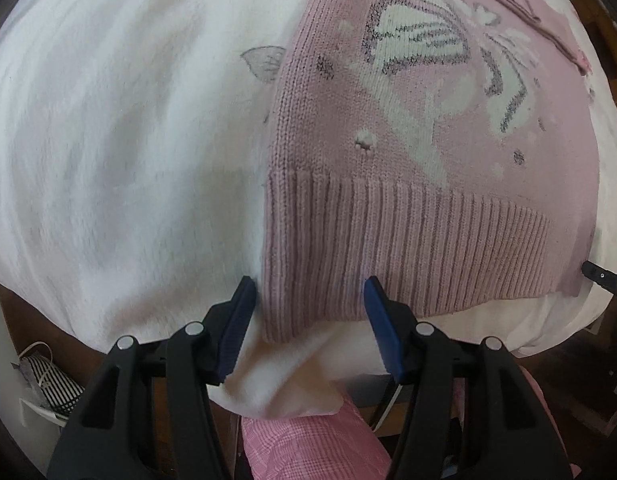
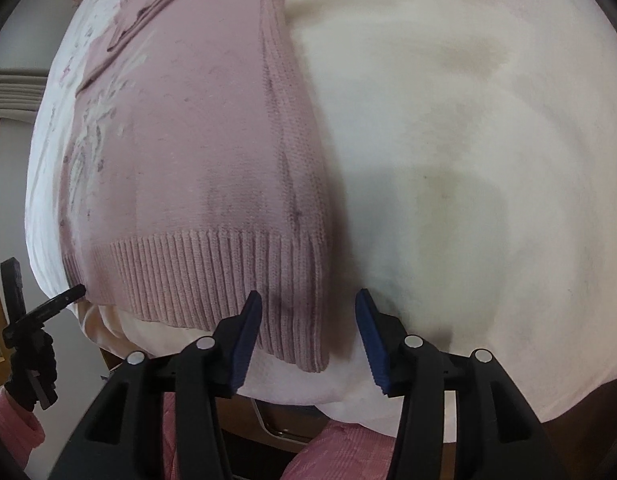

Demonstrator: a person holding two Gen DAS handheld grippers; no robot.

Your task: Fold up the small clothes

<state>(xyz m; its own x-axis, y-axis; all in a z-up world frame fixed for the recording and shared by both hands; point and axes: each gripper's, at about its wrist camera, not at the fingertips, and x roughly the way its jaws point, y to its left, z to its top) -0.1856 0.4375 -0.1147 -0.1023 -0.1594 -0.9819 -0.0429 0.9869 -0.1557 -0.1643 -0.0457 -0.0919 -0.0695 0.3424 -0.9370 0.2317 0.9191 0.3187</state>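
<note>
Hovering my left gripper (image 1: pixel 308 320) over the near left corner of the pink knit sweater (image 1: pixel 408 160), fingers spread w/ nothing between them. My right gripper (image 2: pixel 308 324) is spread too, straddling the near right corner of the ribbed hem (image 2: pixel 212 276). The sweater lies flat near the front edge of the white fleecy blanket (image 1: pixel 128 140), white butterfly motif (image 1: pixel 428 48) up. No readable writing. Striped fabric (image 1: pixel 52 384) sits on the floor below-left.

Both wrist views look forward and down, close over the near edge of the white-covered surface (image 1: pixel 108 140). They share the pink sweater's ribbed hem (image 1: pixel 408 248), one corner each.
</note>
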